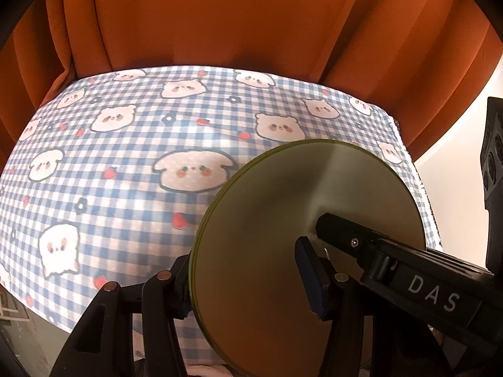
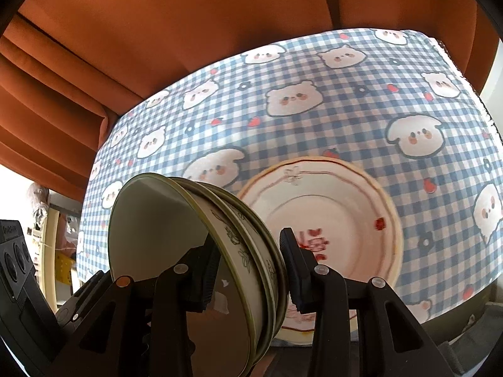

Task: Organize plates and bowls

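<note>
Both the left gripper (image 1: pixel 248 286) and right gripper (image 2: pixel 248 270) clench the stacked olive-rimmed bowls (image 2: pixel 220 251), not yet nested in the cream scalloped plate (image 2: pixel 345 207) just ahead.

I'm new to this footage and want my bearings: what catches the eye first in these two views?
Foremost is the stack of olive-rimmed bowls, tipped on edge, clamped between the right gripper. The left gripper stands around the same stack. Behind, a cream scalloped plate with red markings lies flat on the blue gingham tablecloth with cartoon animals, before orange curtains.
</note>
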`<state>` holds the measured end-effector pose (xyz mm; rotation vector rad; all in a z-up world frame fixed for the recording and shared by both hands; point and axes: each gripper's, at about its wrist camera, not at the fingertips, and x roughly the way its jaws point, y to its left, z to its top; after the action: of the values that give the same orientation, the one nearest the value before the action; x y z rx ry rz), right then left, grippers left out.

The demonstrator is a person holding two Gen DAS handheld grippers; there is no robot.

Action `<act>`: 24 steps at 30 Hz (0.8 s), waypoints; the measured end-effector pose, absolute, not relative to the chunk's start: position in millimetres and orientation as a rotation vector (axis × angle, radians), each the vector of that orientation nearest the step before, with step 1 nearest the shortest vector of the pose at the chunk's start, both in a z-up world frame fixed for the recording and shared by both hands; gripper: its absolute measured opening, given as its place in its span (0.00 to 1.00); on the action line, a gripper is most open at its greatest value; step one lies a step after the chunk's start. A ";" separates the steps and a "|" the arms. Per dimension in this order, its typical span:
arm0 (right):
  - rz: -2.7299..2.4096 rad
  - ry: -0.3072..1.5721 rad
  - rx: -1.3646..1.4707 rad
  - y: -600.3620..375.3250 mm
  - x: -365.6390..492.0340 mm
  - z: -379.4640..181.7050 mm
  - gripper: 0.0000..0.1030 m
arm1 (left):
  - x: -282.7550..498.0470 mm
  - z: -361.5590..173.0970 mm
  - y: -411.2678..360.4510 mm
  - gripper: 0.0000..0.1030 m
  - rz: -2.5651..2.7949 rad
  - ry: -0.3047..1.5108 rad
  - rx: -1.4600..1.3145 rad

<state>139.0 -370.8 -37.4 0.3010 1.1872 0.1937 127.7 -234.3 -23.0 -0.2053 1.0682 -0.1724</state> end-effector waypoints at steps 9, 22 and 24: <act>0.189 1.232 0.290 -402.9 138.0 -53.0 0.40 | 127.9 -38.1 -264.3 0.53 -0.167 1.114 -0.219; 0.158 1.303 0.300 -417.2 158.0 -75.5 0.40 | 151.7 -57.0 -277.6 0.53 -0.191 1.191 -0.203; 0.153 1.309 0.310 -419.7 162.0 -77.2 0.39 | 156.0 -55.7 -280.1 0.53 -0.194 1.192 -0.190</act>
<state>162.0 -419.7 -77.2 0.3103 1.3087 0.1534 156.0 -280.1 -55.7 -0.1904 1.1916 -0.1943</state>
